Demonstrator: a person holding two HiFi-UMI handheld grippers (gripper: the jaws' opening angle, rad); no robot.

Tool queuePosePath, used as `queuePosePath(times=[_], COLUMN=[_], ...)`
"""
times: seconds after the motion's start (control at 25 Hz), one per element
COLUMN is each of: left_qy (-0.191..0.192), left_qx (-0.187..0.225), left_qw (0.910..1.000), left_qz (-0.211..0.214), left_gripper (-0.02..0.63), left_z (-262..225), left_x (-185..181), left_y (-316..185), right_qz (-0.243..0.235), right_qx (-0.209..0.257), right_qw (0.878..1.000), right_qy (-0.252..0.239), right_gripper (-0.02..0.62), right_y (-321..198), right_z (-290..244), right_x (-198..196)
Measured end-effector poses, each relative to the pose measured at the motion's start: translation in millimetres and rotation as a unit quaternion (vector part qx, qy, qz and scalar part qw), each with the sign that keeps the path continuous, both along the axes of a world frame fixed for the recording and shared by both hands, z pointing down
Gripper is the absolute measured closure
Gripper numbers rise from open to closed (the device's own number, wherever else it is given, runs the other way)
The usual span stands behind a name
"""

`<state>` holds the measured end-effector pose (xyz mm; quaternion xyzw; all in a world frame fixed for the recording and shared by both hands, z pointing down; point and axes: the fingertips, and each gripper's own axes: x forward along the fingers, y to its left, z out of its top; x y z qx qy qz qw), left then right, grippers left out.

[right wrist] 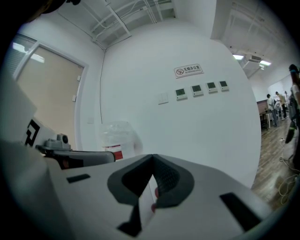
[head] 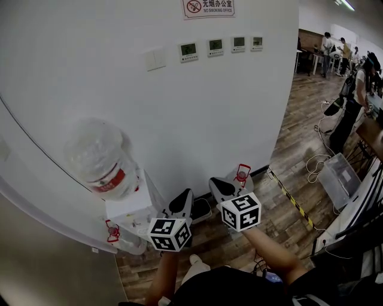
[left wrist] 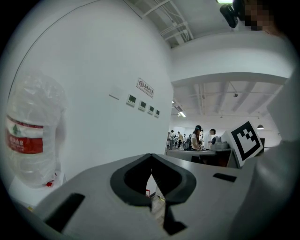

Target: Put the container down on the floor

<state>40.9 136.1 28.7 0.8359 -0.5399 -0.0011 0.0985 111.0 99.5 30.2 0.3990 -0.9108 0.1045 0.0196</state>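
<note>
Both my claws are pinched shut on nothing, left claw and right claw. The clear plastic jug with its red label sits upturned atop the white dispenser, apart from them.

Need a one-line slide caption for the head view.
Shut, empty left tongs and right tongs face a water dispenser carrying an upturned bottle.

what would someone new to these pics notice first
The big clear water bottle with a red label, upended on a white dispenser against the wall at left, draws the eye first. Next come the left claw and right claw, both shut and empty, held side by side low in the head view. High on that wall are a no-smoking sign and a row of four small panels.
</note>
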Motion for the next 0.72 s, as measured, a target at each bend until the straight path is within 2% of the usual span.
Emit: queuePosePath(times=[0.72], left_qy=[0.004], left_qx=[0.001], left_qw=[1.0], left_qz=[-0.001], left_gripper=[0.588], left_z=[-0.6], left_x=[4.9], left_y=[3.1], right_qz=[-0.005], right_qx=[-0.006], right_qw=[1.0], right_qy=[-0.005], right_gripper=[0.566], right_y=[3.9], right_z=[1.1], right_x=[3.4])
